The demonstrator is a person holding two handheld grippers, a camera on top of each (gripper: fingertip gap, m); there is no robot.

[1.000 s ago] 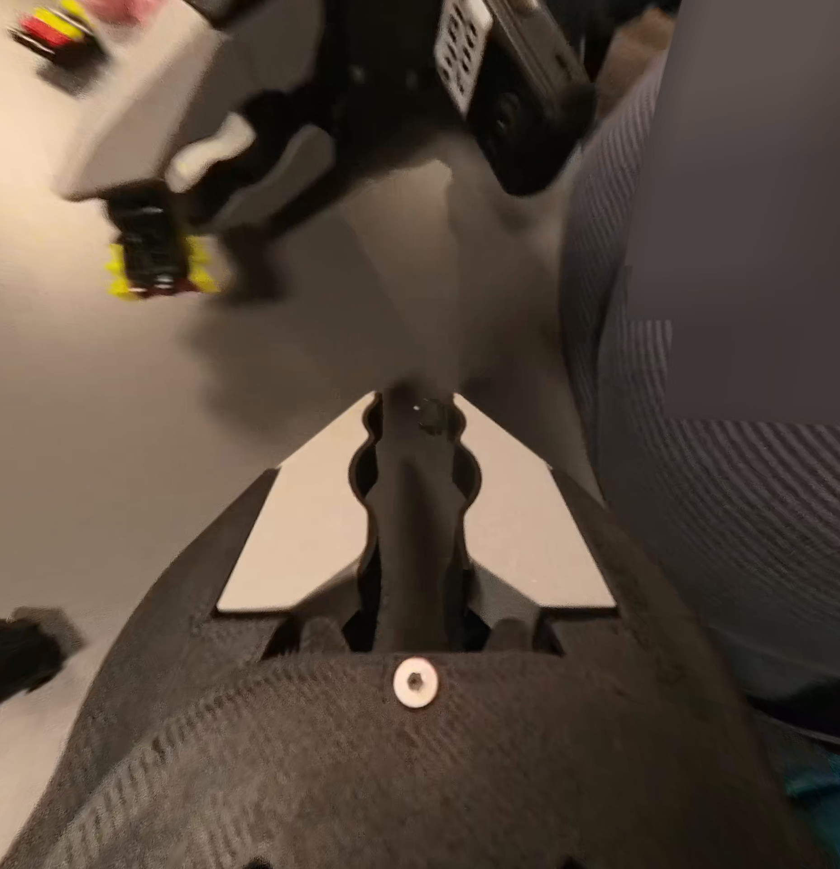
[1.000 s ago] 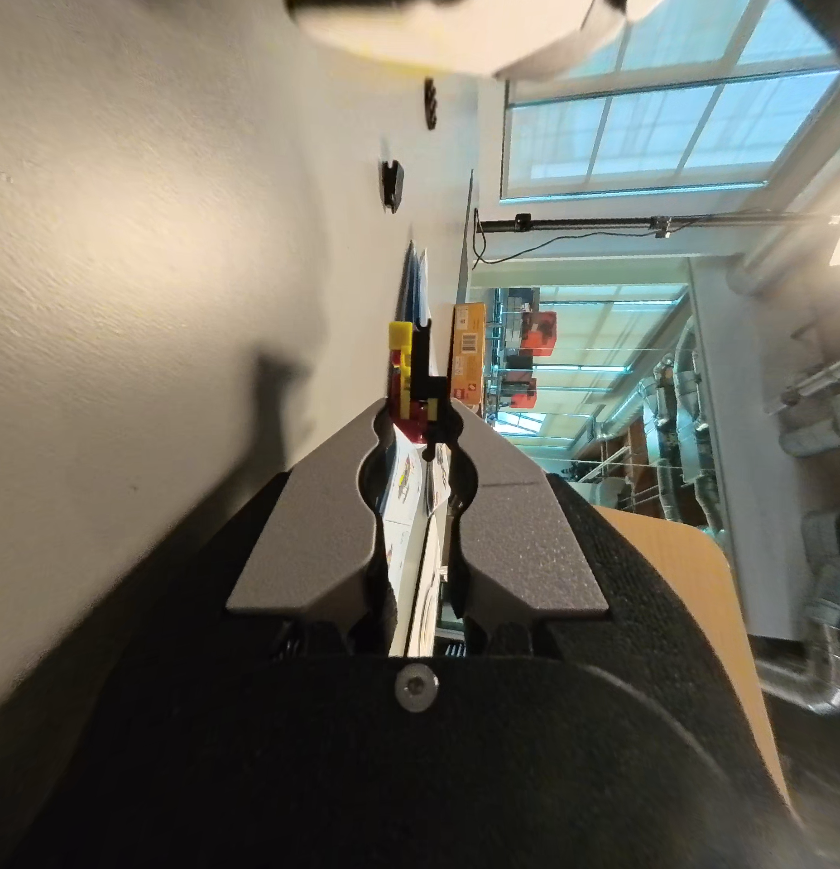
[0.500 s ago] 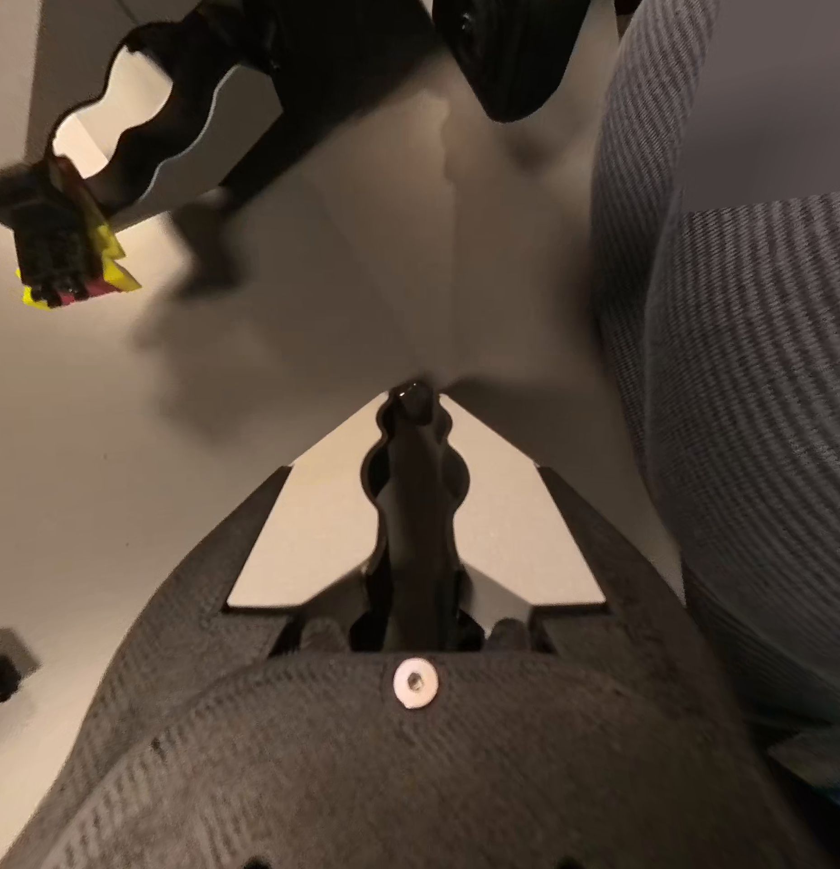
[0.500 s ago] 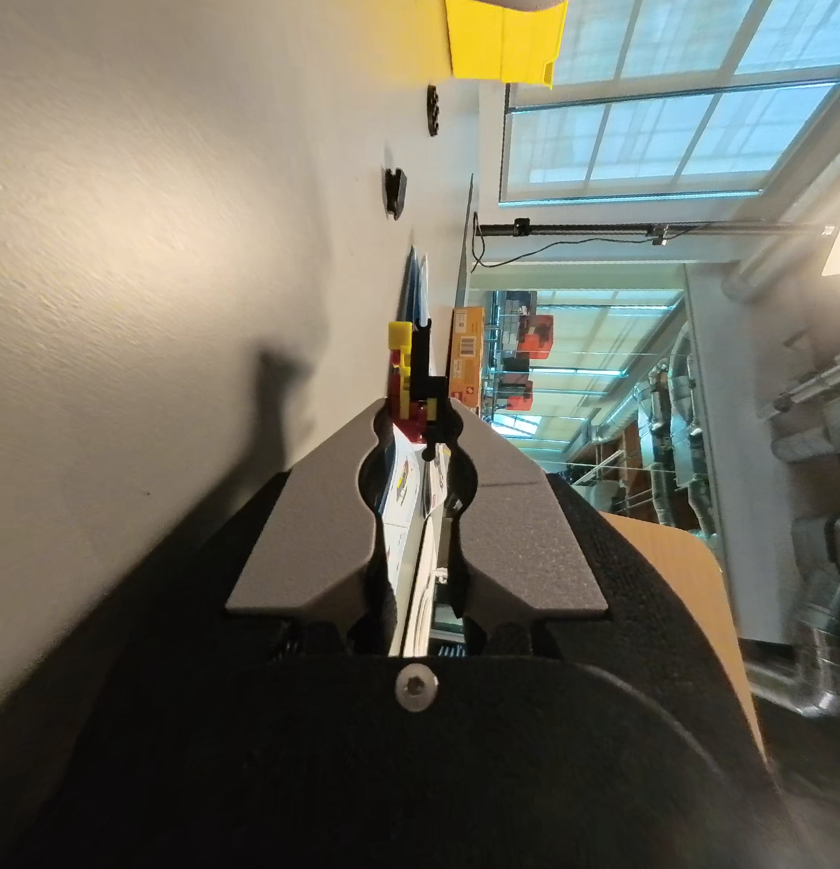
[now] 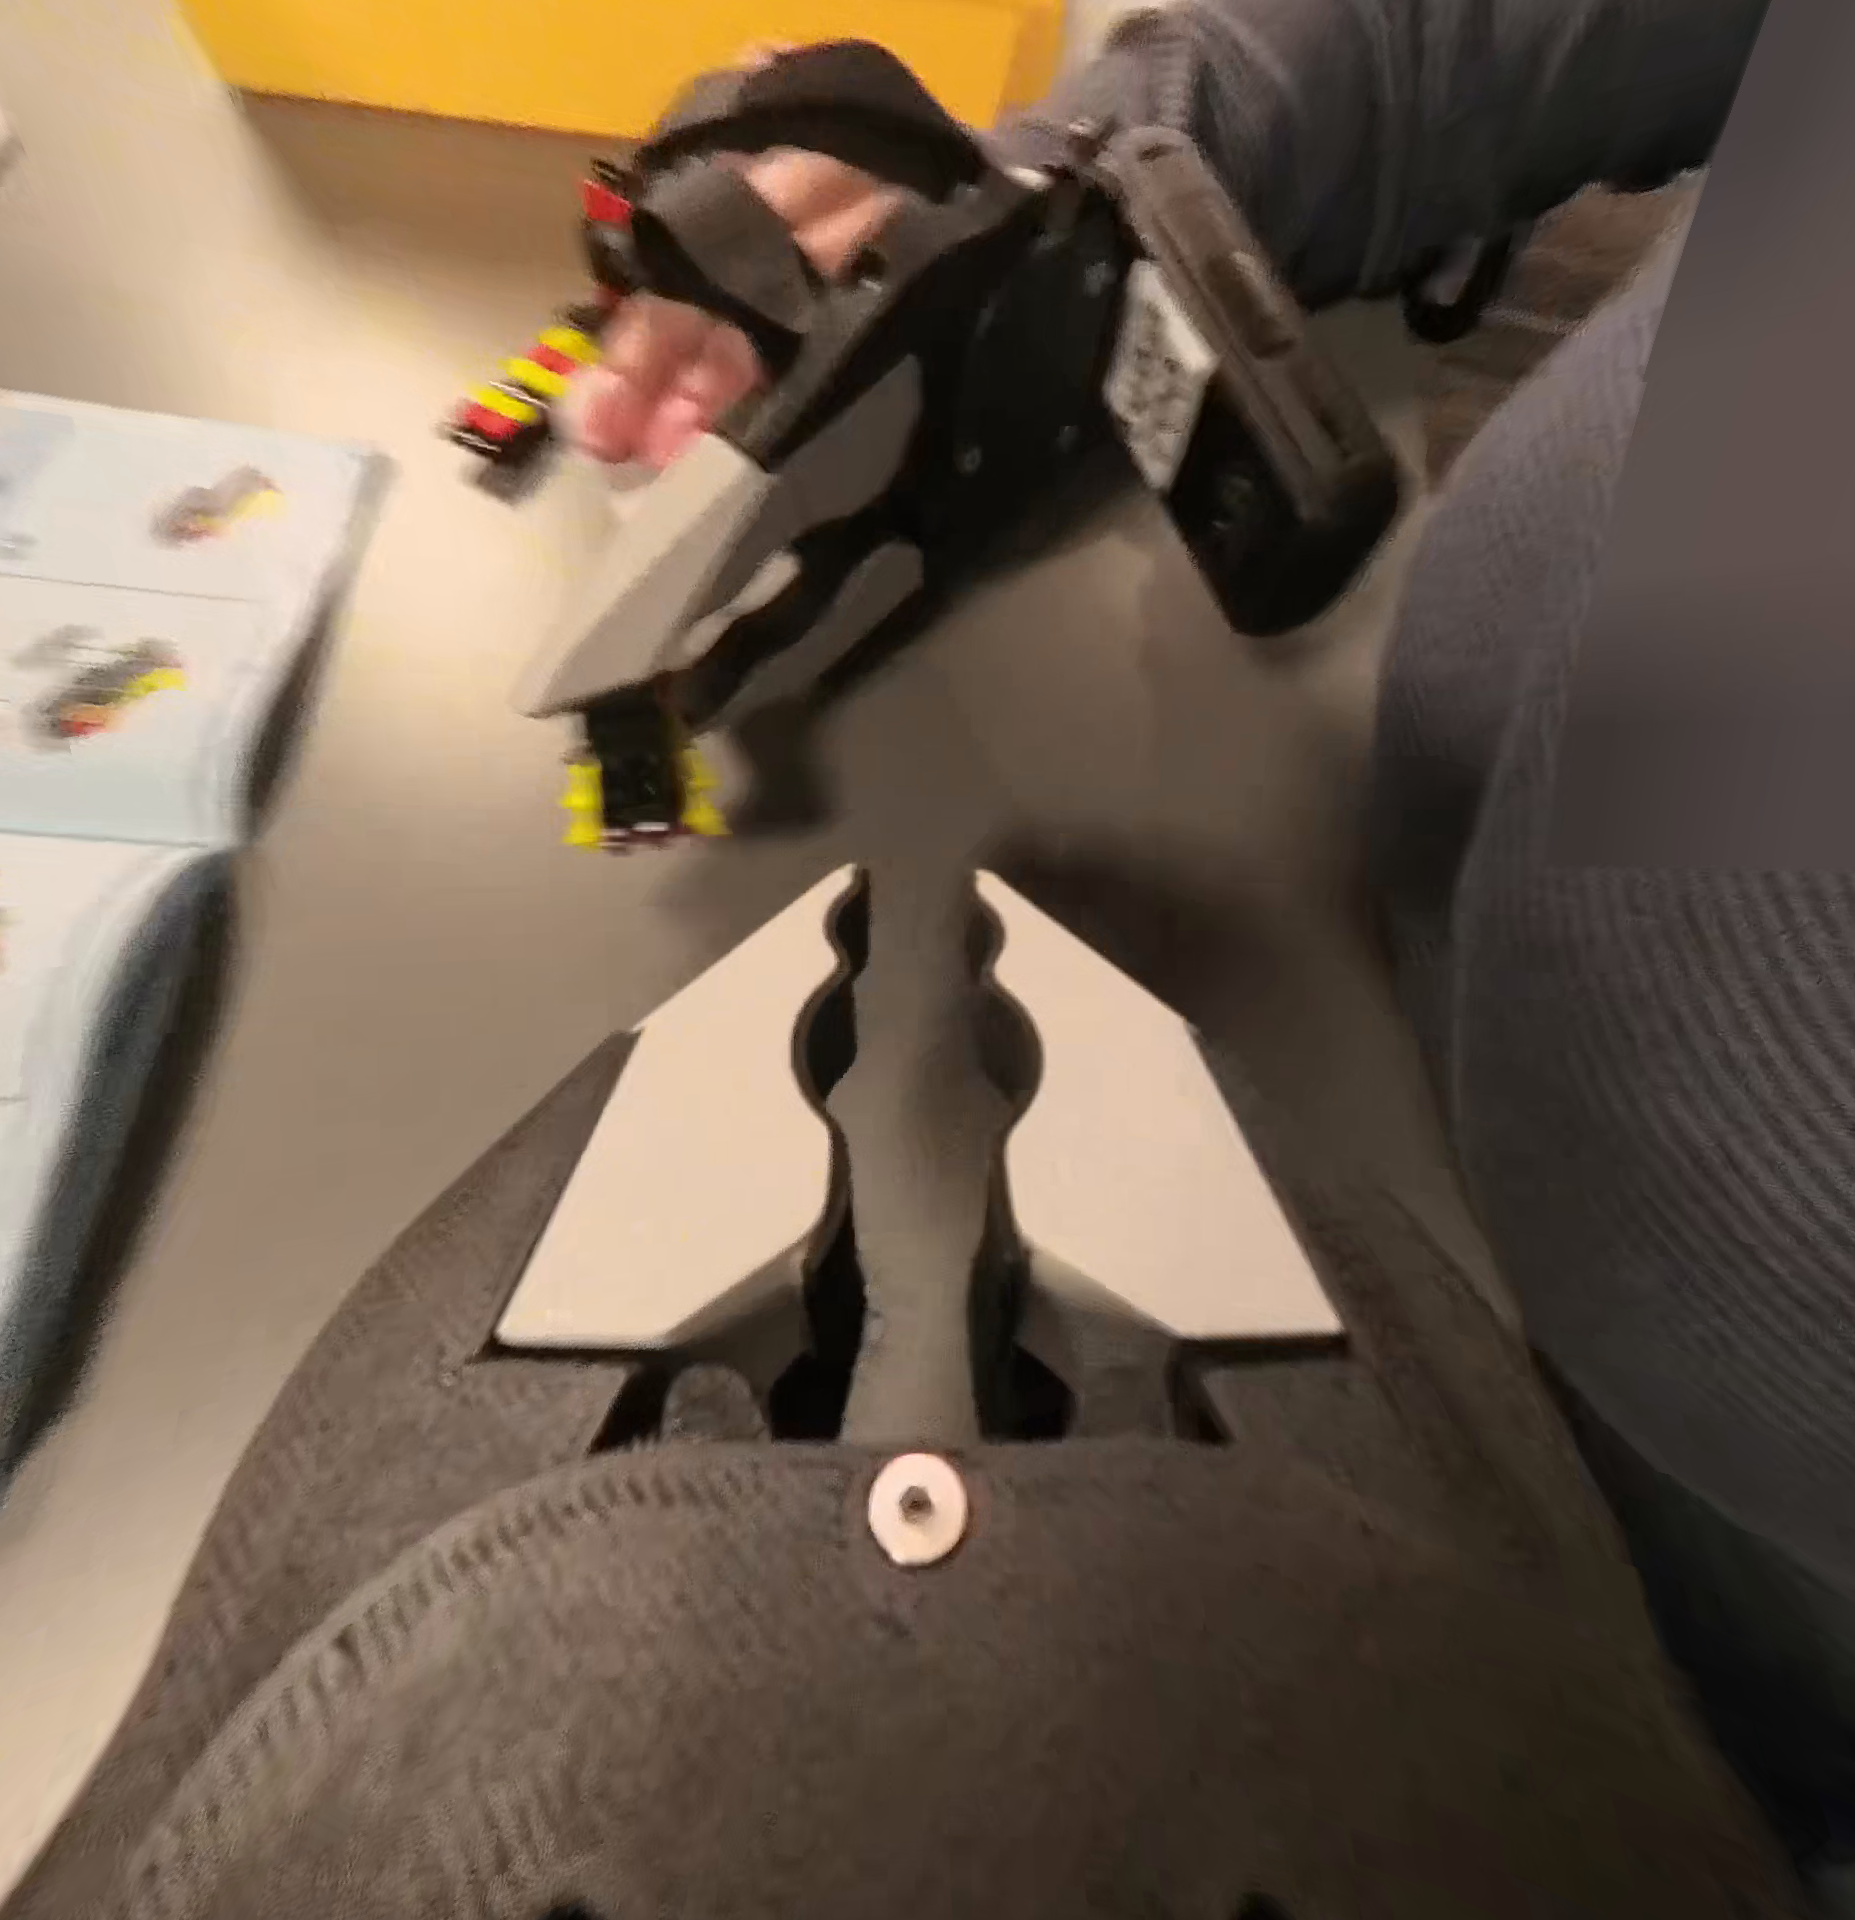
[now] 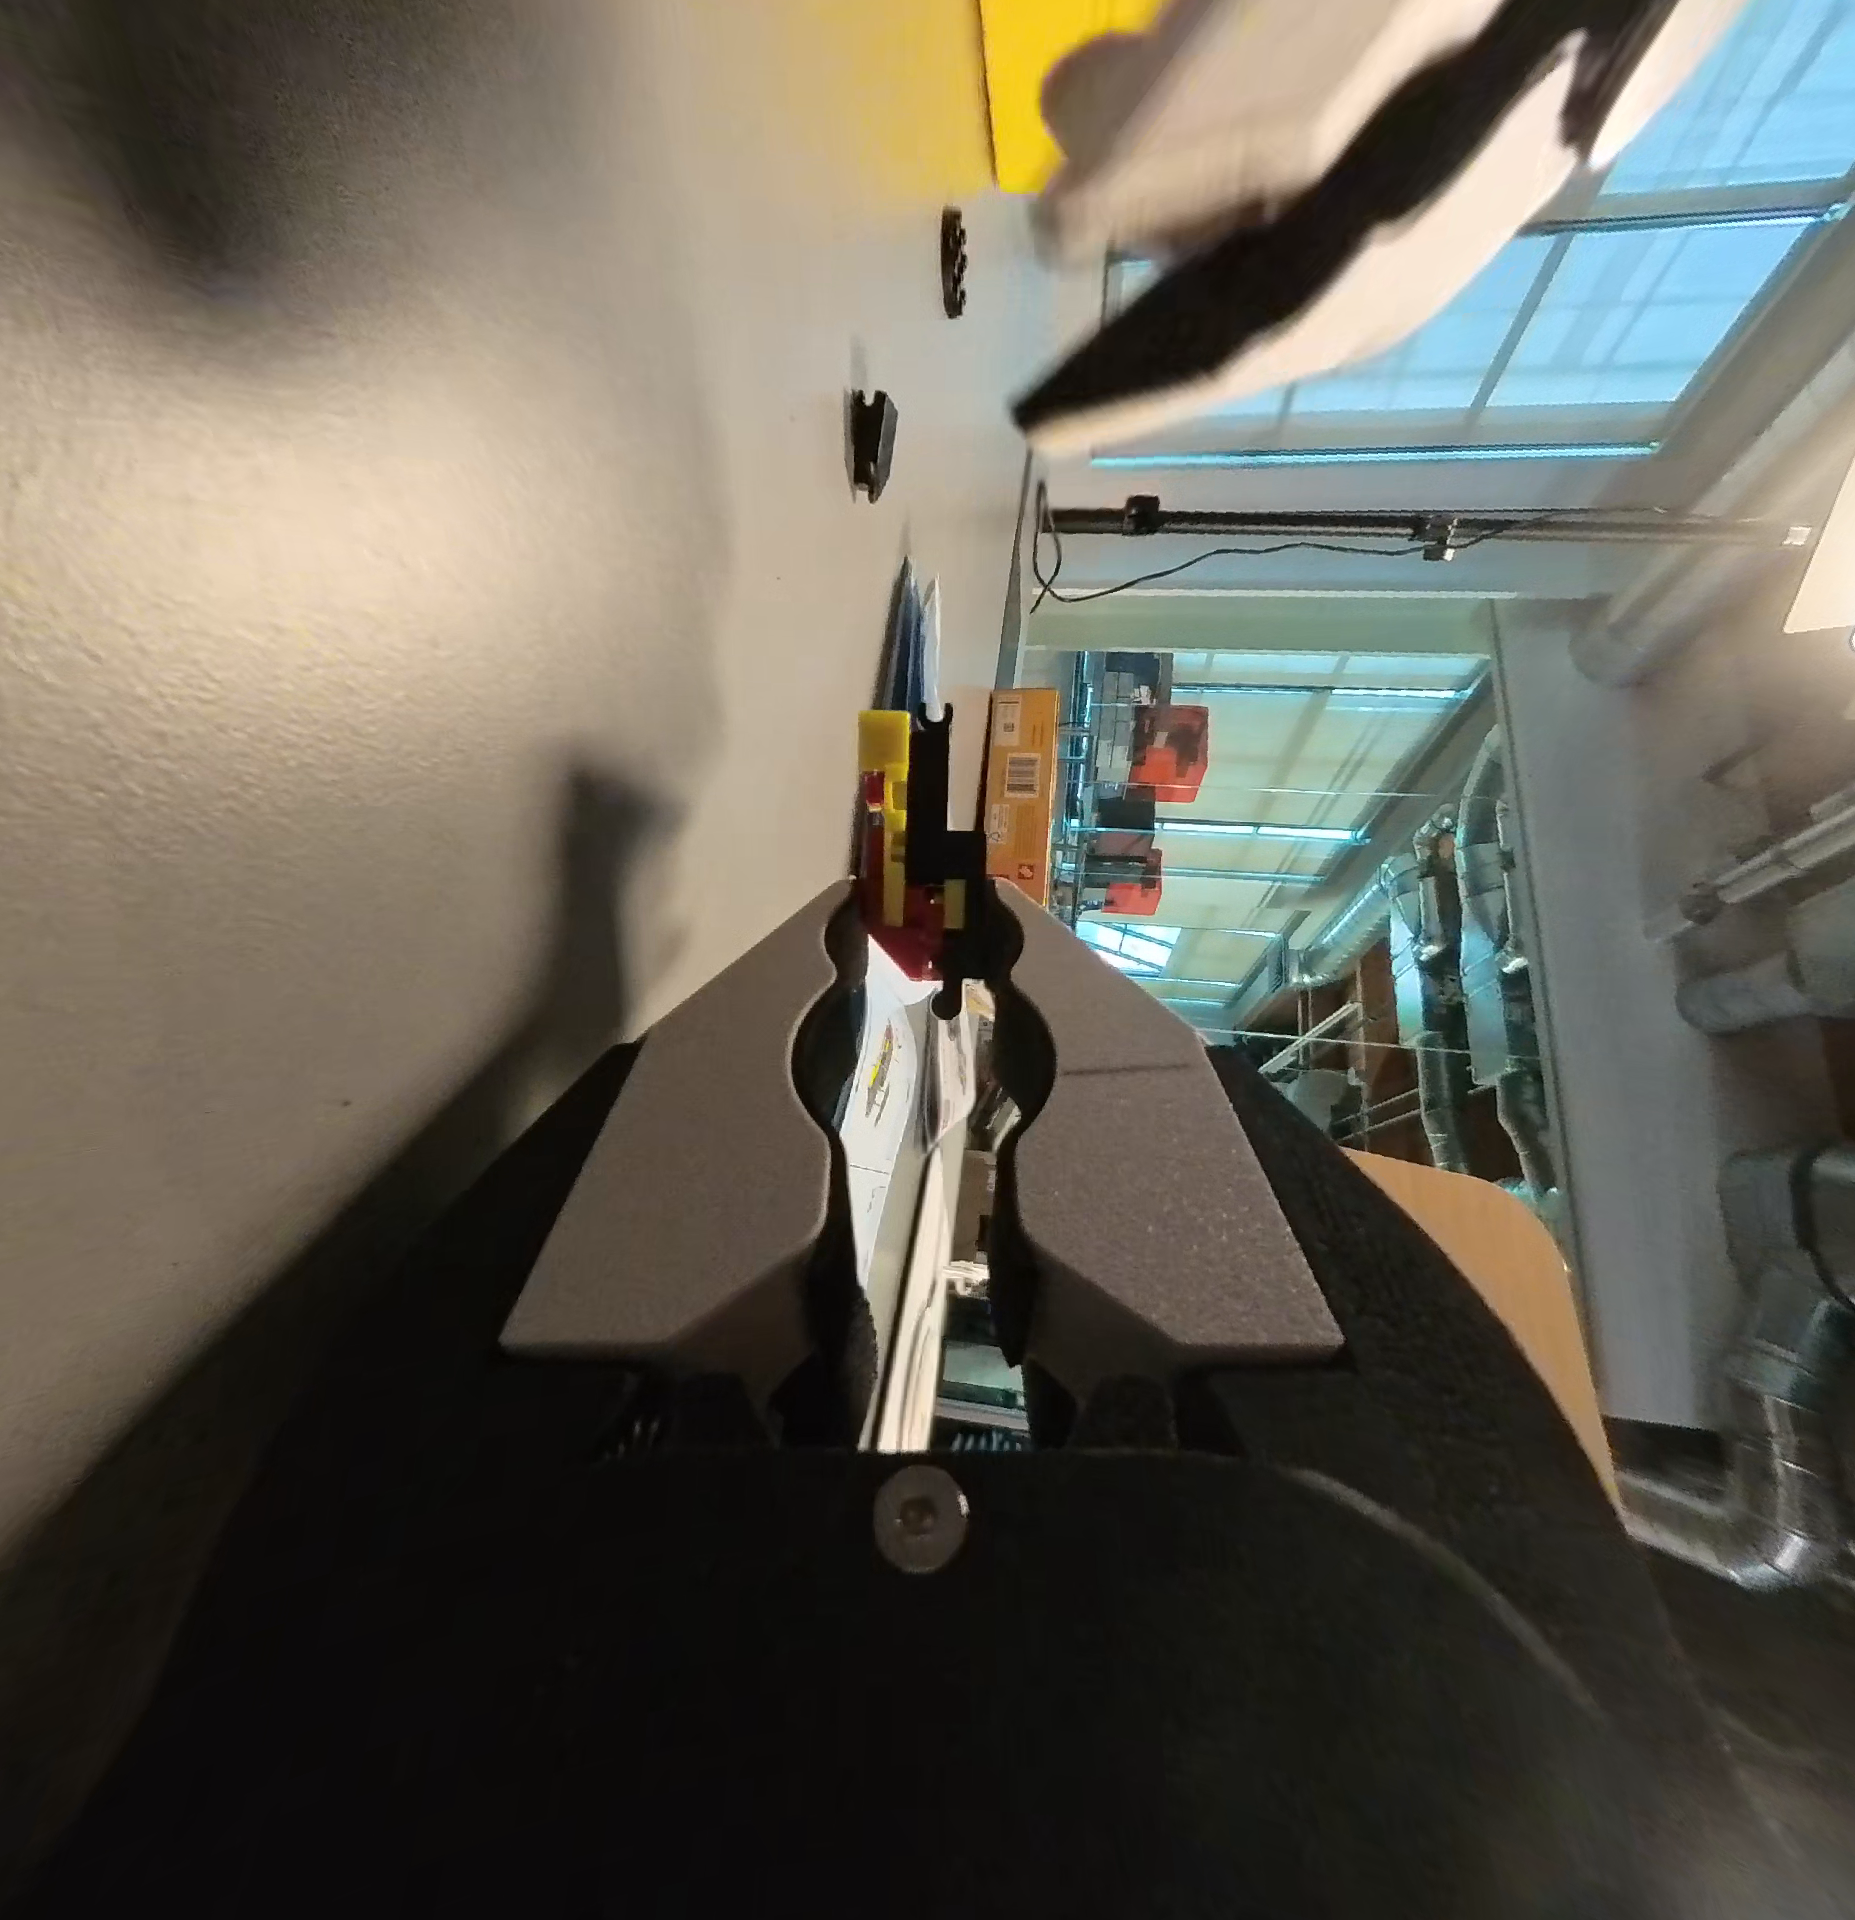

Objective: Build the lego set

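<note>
Half a second earlier the left gripper (image 5: 918,883) had pinched a small dark part at its tips; now its fingers stood slightly apart with nothing between them, only shadowed table (image 5: 403,935) showing through the gap. Its view had also swung, so that an instruction booklet (image 5: 123,644) came into sight at the left, lying open on the table, and a yellow bin (image 5: 611,52) showed along the far edge.

Ahead of it, the right gripper (image 6: 928,914) hung above the table, held in a gloved hand (image 5: 788,239). It was pinching a lego model (image 6: 918,831) at its fingertips: a small build of black, red and yellow pieces that stuck out past the tips. In the left wrist view the model pointed down toward the table, near the left gripper's tips but apart from them.

Beyond the hand, a second small lego assembly (image 5: 523,400) of red, yellow and black lay on the table beside the booklet. Two loose black pieces (image 6: 869,445) sat farther along the tabletop in the right wrist view, well apart from the model. That view was blurred by motion near its top.
</note>
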